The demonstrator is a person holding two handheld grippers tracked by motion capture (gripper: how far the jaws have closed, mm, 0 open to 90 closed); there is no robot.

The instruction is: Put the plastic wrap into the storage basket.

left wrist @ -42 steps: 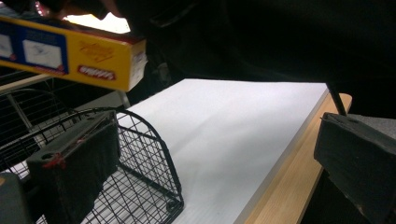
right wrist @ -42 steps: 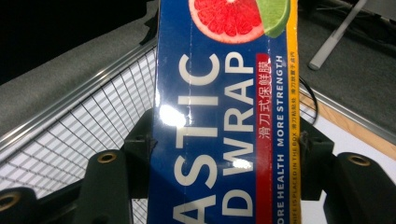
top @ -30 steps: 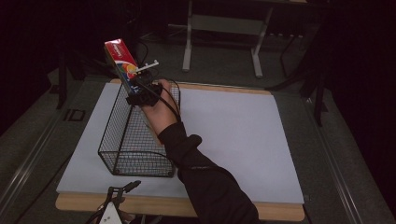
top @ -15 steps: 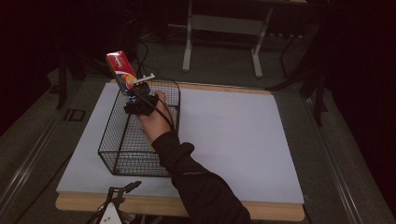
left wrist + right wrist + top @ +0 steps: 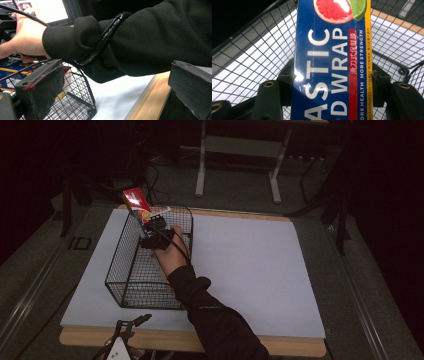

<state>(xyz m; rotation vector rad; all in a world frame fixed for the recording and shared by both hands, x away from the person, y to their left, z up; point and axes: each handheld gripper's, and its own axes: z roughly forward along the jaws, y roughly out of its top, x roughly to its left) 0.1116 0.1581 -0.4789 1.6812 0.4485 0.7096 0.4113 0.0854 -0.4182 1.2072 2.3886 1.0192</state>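
Observation:
A long blue plastic wrap box (image 5: 329, 62), red at its top end (image 5: 134, 200), is held tilted over the far left corner of a black wire basket (image 5: 131, 275). My right gripper (image 5: 149, 224) is shut on the box, one jaw on each long side, with the box's lower part inside the basket's rim. The basket mesh (image 5: 249, 55) surrounds the box in the right gripper view. My left gripper (image 5: 132, 322) rests low at the table's front edge, open, with its jaws wide apart and nothing between them (image 5: 116, 87).
The basket stands on a white sheet (image 5: 250, 265) covering a wooden table (image 5: 290, 345). The person's black sleeve (image 5: 150, 37) crosses just beyond the left gripper, above the basket's near corner (image 5: 82, 100). Metal stand legs (image 5: 200, 175) stand beyond the table.
The right gripper has brought the box down and slightly nearer, from above the basket's far corner to partly inside its rim. The left gripper has stayed put.

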